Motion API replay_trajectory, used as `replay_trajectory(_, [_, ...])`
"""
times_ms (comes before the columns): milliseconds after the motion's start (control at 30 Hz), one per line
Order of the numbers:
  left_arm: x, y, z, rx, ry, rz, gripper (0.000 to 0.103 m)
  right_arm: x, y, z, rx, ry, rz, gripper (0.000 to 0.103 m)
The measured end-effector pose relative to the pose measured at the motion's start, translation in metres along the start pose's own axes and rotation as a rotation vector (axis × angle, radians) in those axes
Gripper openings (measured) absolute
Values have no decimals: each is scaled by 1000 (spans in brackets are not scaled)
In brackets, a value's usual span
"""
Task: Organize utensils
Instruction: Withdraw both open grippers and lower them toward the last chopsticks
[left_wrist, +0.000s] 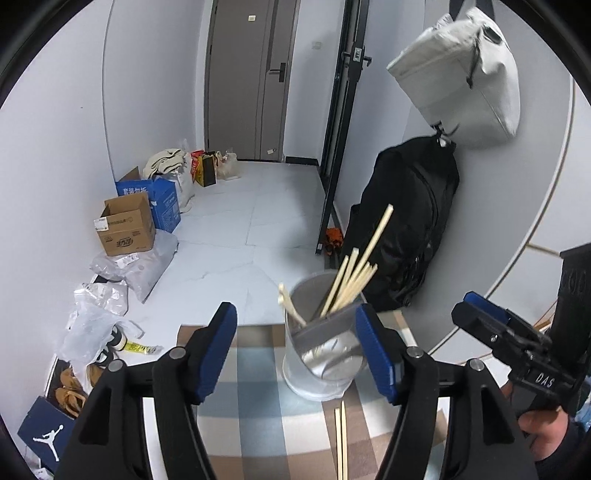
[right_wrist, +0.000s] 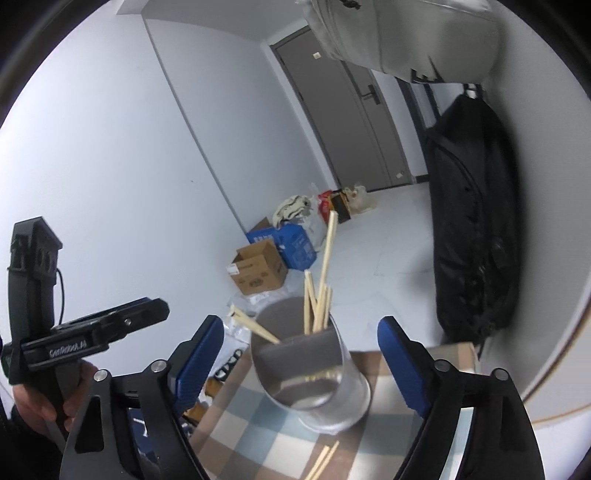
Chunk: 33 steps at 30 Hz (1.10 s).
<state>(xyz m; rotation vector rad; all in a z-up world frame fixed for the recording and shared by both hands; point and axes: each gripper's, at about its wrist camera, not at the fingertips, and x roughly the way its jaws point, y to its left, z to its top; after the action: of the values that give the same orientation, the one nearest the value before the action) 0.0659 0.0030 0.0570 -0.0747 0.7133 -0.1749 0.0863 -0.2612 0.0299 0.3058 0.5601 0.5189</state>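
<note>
Left gripper (left_wrist: 297, 347) wide, empty. Right gripper (right_wrist: 301, 360) wide, empty too.

Holder (left_wrist: 321, 354) upright on checked cloth (left_wrist: 251, 373), near table's far edge. Chopsticks (left_wrist: 352, 275) bunched inside, long axes steep, tips fanning up and away.

Loose pair (left_wrist: 340, 439) flat on cloth just in front of holder, long axis toward it; possibly touching base, blurred.

Risks:
- Nudging holder topples it off edge.
- Pinching loose pair off-centre swings, drops or scatters it.

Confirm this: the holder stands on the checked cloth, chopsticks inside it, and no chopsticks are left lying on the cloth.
Wrong on the last part. A pair of chopsticks lies on the checked cloth in front of the holder, as the left wrist view shows. The rest holds.
</note>
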Motion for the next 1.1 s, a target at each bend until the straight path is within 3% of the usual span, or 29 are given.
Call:
replay_trajectory(67, [-2,-1,-8,-7,-3,12,72,-5,0,-7,6,3,-9,93])
replay_trajectory(433, [5,-3,-53,-23,56,64,75,-23,-2,-48,-9,17,-57,103])
replay_trajectory(767, [31,-7,-97,-11,177,81,75,-25,-16,-82,16,71,-98,103])
replay_trajectory(1100, [73,-19,-124,26,297,95,75,-26,-31,-88,75,93,-100,103])
